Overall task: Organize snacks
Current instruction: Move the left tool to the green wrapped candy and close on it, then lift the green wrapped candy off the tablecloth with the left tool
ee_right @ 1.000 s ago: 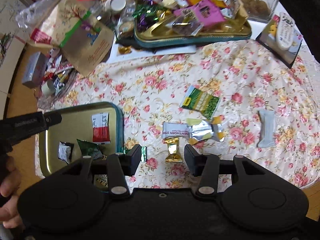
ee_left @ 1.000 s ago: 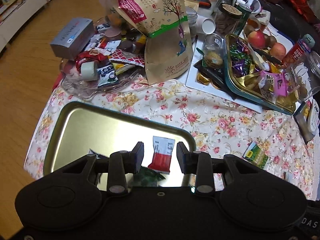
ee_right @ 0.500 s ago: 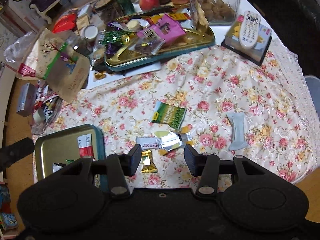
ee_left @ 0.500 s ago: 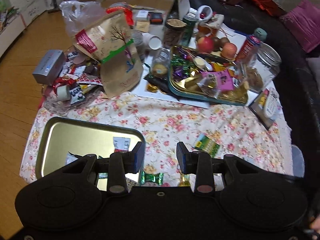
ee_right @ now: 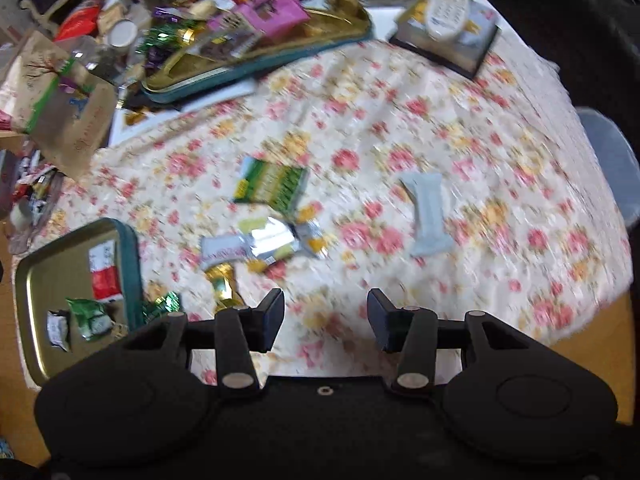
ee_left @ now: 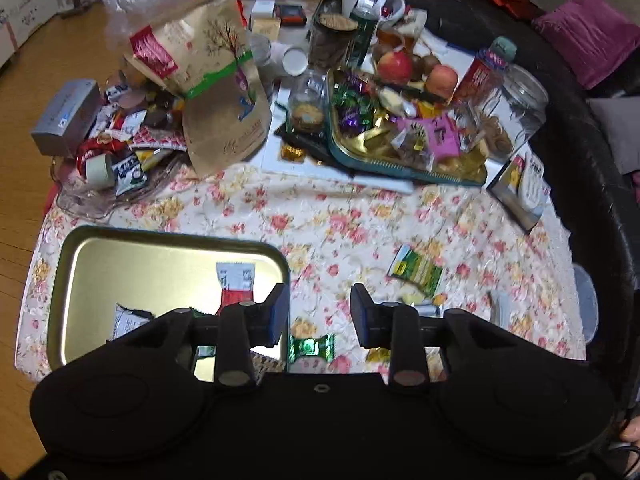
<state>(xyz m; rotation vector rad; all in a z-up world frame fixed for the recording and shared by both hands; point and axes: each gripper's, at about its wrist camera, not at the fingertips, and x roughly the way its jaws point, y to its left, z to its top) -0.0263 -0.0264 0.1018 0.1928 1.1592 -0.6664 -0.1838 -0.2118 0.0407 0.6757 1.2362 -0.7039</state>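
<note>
Both the left gripper [ee_left: 319, 312] and right gripper [ee_right: 325, 314] hover with fingers wide, holding nothing. Inside the gold tray [ee_left: 120, 256] lies a red-and-white packet [ee_left: 236, 284]; 1 green candy [ee_left: 312, 347] (foil-wrapped) sits just beside its rim, on the floral cloth [ee_left: 340, 220].

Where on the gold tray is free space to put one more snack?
The gold tray's far-left part is bare. Its near-right part is crowded: red-white packet, white wrapper, green packet.
</note>
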